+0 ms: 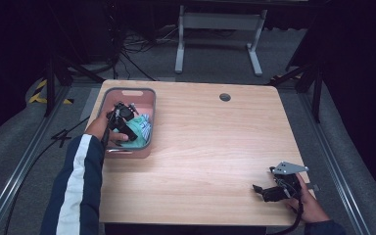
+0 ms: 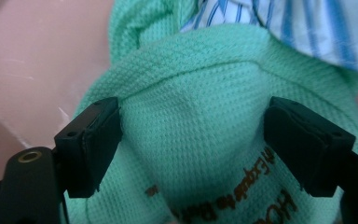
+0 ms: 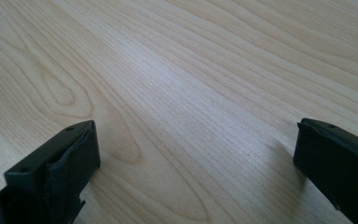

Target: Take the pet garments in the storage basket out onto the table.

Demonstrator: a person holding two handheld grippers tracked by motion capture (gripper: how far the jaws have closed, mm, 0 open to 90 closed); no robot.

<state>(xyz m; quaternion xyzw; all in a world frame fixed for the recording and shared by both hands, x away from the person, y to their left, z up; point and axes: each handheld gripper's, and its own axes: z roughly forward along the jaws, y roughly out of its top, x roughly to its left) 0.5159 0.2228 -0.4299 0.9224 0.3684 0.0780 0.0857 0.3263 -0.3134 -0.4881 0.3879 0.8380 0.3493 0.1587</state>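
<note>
1. The green cloth [image 2: 200,140] is a waffle-knit fabric, mint in colour, bunched into a rounded mound with a folded seam running across its top; brown printed lettering shows at the lower right of the left gripper view.
2. A blue-and-white striped cloth [image 2: 307,28], smoother and thinner, lies against it at the upper right of that view.
3. Both cloths sit in a pink plastic bin [image 1: 149,105] with rounded corners, a grey rim and a slot handle, at the upper left of the wooden table [image 1: 215,147] in the high view.
4. The left gripper [image 2: 193,140] reaches down into the bin; its black, blocky jaws stand spread wide, one on each side of the green mound, their inner faces at the fabric's edges without visibly squeezing it.
5. The right gripper [image 3: 196,163] rests low over the pale, grained tabletop at the lower right of the high view, jaws spread with nothing between them.
</note>
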